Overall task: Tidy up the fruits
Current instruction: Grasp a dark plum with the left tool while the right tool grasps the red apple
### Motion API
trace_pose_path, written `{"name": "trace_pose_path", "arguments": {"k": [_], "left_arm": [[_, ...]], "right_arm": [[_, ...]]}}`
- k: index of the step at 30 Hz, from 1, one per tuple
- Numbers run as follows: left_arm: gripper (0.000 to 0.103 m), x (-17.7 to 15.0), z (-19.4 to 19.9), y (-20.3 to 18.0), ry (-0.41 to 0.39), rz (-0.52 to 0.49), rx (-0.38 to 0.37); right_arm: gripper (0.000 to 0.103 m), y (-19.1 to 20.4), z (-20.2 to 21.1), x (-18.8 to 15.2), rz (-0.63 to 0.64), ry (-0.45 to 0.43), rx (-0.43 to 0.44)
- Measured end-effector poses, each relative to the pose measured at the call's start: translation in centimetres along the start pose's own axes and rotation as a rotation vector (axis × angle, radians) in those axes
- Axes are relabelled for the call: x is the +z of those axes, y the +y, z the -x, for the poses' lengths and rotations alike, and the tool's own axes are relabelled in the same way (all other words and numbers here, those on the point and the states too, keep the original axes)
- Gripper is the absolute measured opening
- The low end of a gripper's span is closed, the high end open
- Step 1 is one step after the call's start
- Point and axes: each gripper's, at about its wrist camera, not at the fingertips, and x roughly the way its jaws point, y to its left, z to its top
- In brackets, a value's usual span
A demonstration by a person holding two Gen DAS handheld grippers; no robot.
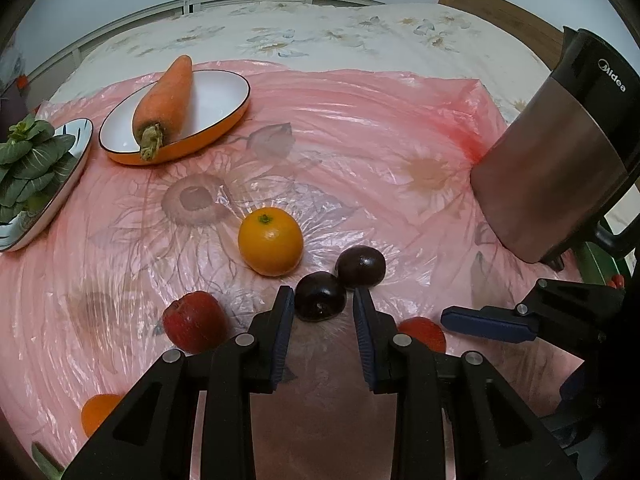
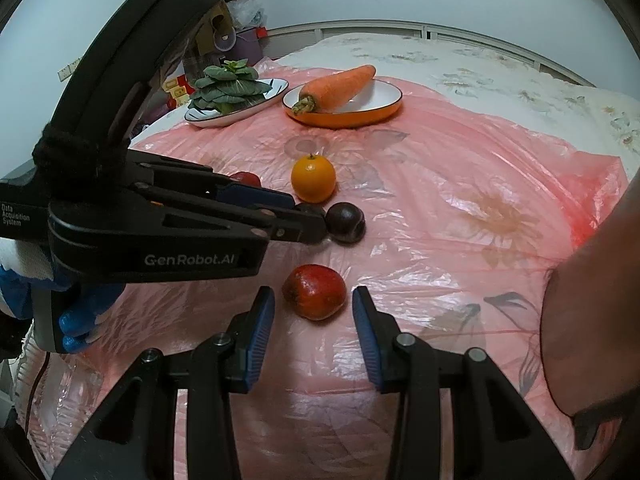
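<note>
Two dark plums lie touching on the pink plastic sheet (image 1: 360, 128). My left gripper (image 1: 323, 300) is shut on the near dark plum (image 1: 320, 298); the far plum (image 1: 361, 266) sits free just beyond it. In the right wrist view the left gripper (image 2: 312, 232) reaches in from the left and hides the held plum, with the far plum (image 2: 346, 224) at its tips. My right gripper (image 2: 314, 300) is open around a red fruit (image 2: 314, 296), a thin gap showing on each side. An orange (image 1: 270, 240) rests behind the plums.
A second red fruit (image 1: 194, 322) and another orange (image 1: 98, 412) lie at the lower left. A carrot (image 1: 164, 100) rests in an orange dish (image 1: 224, 120), beside greens (image 1: 28, 164) on a plate (image 1: 76, 148). A steel kettle (image 1: 560, 160) stands at the right.
</note>
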Motion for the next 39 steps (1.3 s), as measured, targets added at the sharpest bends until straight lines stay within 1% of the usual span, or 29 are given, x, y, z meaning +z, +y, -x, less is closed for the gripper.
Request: {"name": "trace_pose_path", "arguments": {"k": [9,14,20,22,24,26,35,39], "left_arm": [[0.026,0.5,-0.7,0.0,0.004,-0.034,0.016],[0.027,0.9,-1.3,0.4,0.016,-0.025,-0.012],[0.027,0.9,-1.8,0.5,0.015,-0.024,-0.025],[0.027,0.8,-1.8,0.6,0.012,-0.023,-0.033],[0.025,0.7,-1.7,0.6,0.01,-0.026,-0.032],[0.023,0.6,-1.6,0.6,0.007,-0.026,-0.029],[0.023,0.0,-0.4,0.6,-0.017,0.01,-0.018],[0.023,-0.3,0.3,0.5,-0.024,0.026,-0.027]], "right_arm": [[0.05,0.2,-0.5,0.3,0.028,0.022,0.006],[0.05,0.0,-0.9,0.7,0.028,0.034,0.002],[0.049,-0.3,-1.4,0.4,0.012,0.043,-0.008],[0.043,-0.5,-1.4,0.3,0.005,0.038,-0.009],[0.035,-0.6,-1.4,0.3,0.0,0.034,-0.014],[0.029,-0.7,-1.4,0.3,-0.006,0.03,-0.016],[0.028,-1.3,-0.2,-0.1,-0.048,-0.005,-0.009],[0.028,-1.4,0.5,-0.3,-0.065,-0.017,-0.002]]}}
